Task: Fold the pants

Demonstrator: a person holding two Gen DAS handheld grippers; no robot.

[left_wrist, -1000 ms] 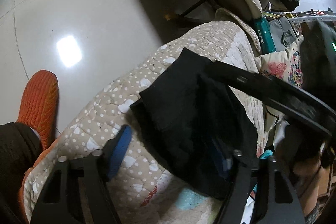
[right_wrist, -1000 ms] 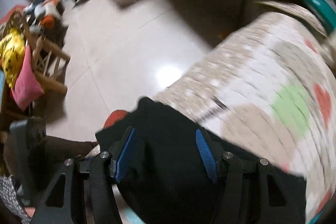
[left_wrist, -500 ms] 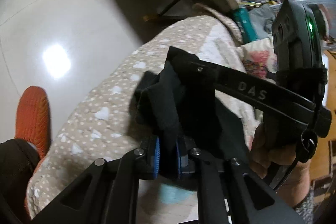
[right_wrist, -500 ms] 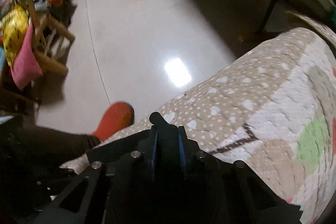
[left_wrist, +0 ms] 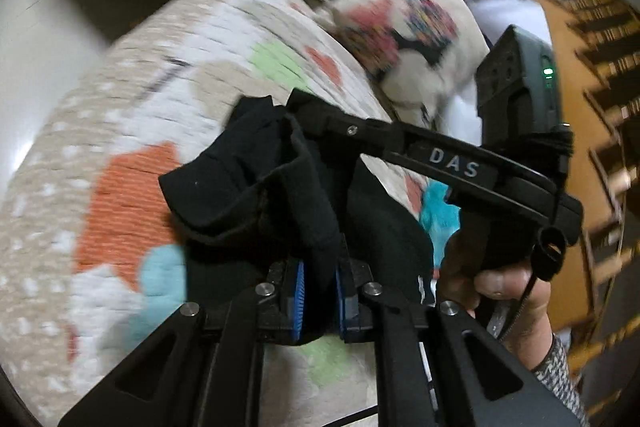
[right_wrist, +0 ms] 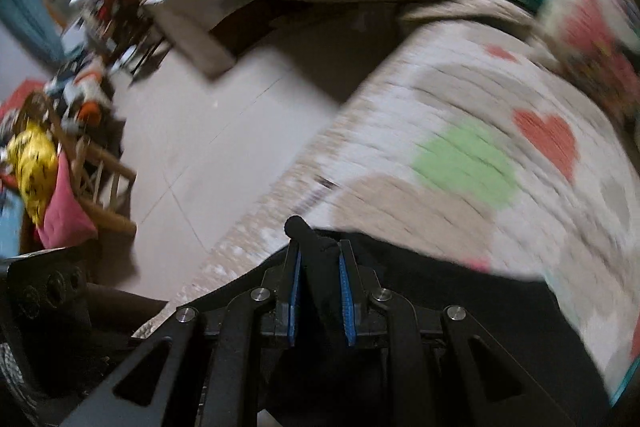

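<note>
Bunching into thick folds, the black pants [left_wrist: 256, 183] (over a heart-patterned quilt [left_wrist: 132, 195]) sit clamped in both hand-held grippers.

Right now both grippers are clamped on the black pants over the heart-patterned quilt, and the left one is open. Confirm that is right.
Not quite: the left gripper is shut, not open. The left wrist view shows its blue pads pinching a fold of the black pants. The rest holds: the right gripper is also clamped on the pants, above the heart-patterned quilt.
</note>
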